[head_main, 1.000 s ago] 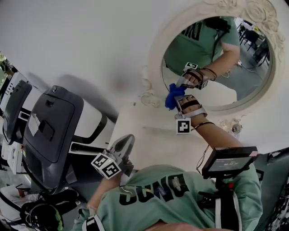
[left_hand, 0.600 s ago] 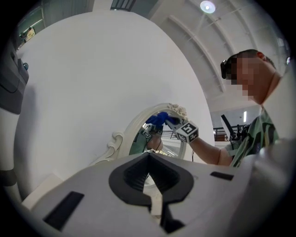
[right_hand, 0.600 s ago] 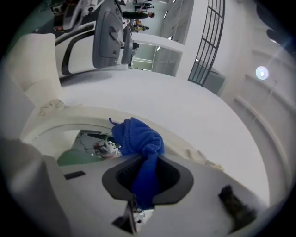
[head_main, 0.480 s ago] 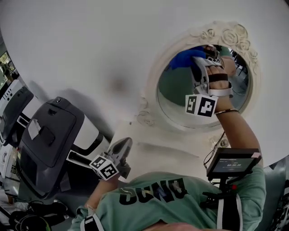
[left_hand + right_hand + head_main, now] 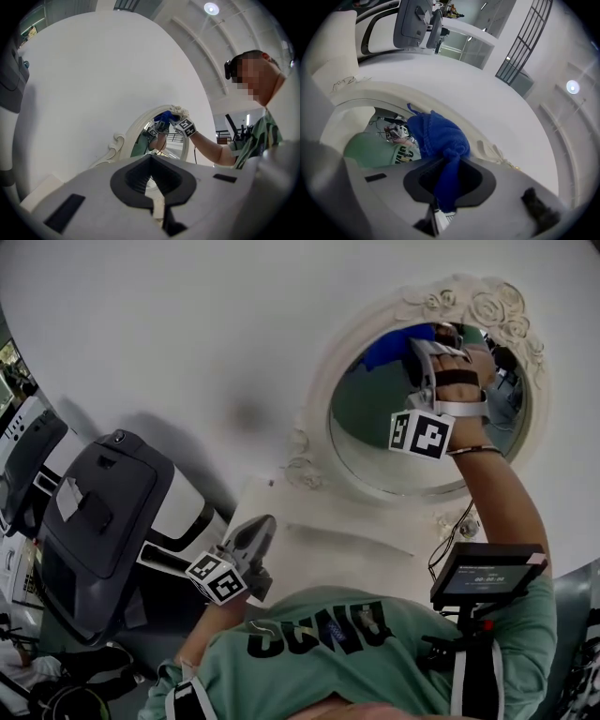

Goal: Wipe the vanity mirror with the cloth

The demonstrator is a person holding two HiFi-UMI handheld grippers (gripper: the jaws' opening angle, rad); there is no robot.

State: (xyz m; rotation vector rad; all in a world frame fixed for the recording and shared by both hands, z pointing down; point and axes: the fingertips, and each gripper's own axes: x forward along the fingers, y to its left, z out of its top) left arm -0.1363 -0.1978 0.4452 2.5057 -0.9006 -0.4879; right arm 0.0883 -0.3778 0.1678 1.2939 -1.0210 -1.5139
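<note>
Head view, right gripper [image 5: 424, 337] clamping cloth [image 5: 397, 344] at mirror [image 5: 375, 432] top, left gripper [image 5: 256, 529] closed, white wall [image 5: 187, 334].

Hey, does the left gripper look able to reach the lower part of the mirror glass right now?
Probably yes. The left gripper hangs low and empty, with nothing between it and the mirror. The right gripper, holding the cloth, is up at the top edge, clear of that path.

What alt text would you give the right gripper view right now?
The right gripper clamps a bunched blue knitted cloth and holds it at the glass of an oval vanity mirror, close to its white ornate frame. The glass reflects a green shirt.
</note>
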